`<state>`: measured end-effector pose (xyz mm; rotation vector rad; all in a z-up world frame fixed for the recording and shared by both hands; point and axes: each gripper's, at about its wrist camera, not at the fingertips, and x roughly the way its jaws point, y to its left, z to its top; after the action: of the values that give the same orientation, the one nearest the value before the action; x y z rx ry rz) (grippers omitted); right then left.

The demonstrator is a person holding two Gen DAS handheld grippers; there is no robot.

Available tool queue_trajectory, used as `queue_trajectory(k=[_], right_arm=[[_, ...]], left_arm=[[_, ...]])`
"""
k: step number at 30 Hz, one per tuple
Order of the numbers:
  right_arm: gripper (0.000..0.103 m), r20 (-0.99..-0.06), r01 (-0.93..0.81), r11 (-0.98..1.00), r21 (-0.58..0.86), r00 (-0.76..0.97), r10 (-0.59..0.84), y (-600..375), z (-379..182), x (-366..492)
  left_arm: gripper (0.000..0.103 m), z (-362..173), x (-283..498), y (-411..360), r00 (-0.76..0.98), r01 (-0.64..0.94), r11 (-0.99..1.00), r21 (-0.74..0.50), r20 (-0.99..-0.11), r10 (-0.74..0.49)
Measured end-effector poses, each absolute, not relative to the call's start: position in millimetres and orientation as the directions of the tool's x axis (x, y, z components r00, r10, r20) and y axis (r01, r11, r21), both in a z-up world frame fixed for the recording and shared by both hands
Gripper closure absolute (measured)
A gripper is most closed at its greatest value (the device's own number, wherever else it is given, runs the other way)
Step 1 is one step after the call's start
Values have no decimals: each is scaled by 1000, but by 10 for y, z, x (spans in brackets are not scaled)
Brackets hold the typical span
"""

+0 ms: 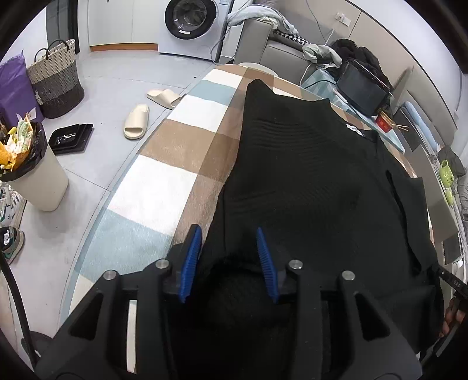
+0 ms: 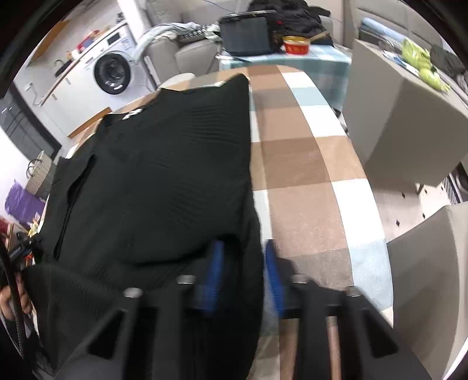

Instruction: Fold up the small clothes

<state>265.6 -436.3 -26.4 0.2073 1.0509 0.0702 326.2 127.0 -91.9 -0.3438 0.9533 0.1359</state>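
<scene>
Black ribbed knit garment (image 1: 307, 175), spread flat over checked brown, white and pale-blue cloth (image 1: 175, 163) on the surface, collar label at the far end, near hem bunched toward both cameras. Looked soft, limp and fairly light; likely to drape and sag once lifted, with ribbing giving pads decent purchase and no risk of breakage. Best taken at the near hem corners or side seams, pinching a single doubled edge rather than a loose middle.

Left hand-held gripper (image 1: 229, 263) hung over the near left edge, blue ribbed pads (image 1: 190, 263) partly apart, dark fabric lying between them but not visibly pinched. Right hand-held gripper (image 2: 244, 280) sat at the near right edge, blurred, pads likewise partly apart astride the hem fold, no clamping evident. Fold judged not yet begun. White washing machine (image 1: 191, 17) stood far off.
</scene>
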Motion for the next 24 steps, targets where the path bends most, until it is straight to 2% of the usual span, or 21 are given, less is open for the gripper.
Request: queue_trajectory(k=[3, 5, 6, 8, 9, 10, 12, 14, 15, 18, 24], right_arm=[[56, -839, 25, 974, 225, 513, 181, -4350, -182, 2556], [42, -831, 23, 968, 251, 517, 204, -4332, -134, 2472], [39, -824, 14, 963, 270, 521, 223, -4317, -97, 2402], [36, -815, 1, 961, 276, 530, 234, -4289, -39, 2274], [34, -812, -3, 961, 278, 533, 237, -4281, -16, 2212], [29, -810, -10, 960, 281, 534, 242, -4271, -2, 2142], [24, -806, -32, 957, 287, 531, 260, -4239, 9, 2001], [22, -802, -54, 956, 290, 532, 273, -4213, 21, 1865], [21, -799, -63, 955, 290, 534, 278, -4217, 16, 1817], [14, -780, -76, 948, 309, 550, 298, -4234, 26, 1615], [14, -769, -106, 956, 272, 573, 282, -4262, 3, 1230]], left_arm=[[58, -862, 3132, 1234, 588, -241, 945, -222, -808, -39], [55, -808, 3016, 1210, 592, -226, 952, -209, -805, -36], [51, -774, 2939, 1202, 597, -220, 955, -201, -802, -31], [39, -714, 2787, 1190, 609, -212, 958, -191, -793, -24], [24, -691, 2711, 1186, 610, -212, 960, -184, -792, -18], [18, -670, 2630, 1181, 609, -213, 961, -178, -793, -12], [17, -630, 2454, 1170, 613, -204, 963, -177, -790, -15], [12, -602, 2268, 1161, 618, -196, 965, -176, -786, -18], [3, -597, 2201, 1164, 621, -196, 965, -174, -784, -15], [1, -583, 1938, 1142, 636, -180, 969, -168, -771, -15], [1, -607, 1426, 1089, 647, -160, 976, -145, -762, -7]])
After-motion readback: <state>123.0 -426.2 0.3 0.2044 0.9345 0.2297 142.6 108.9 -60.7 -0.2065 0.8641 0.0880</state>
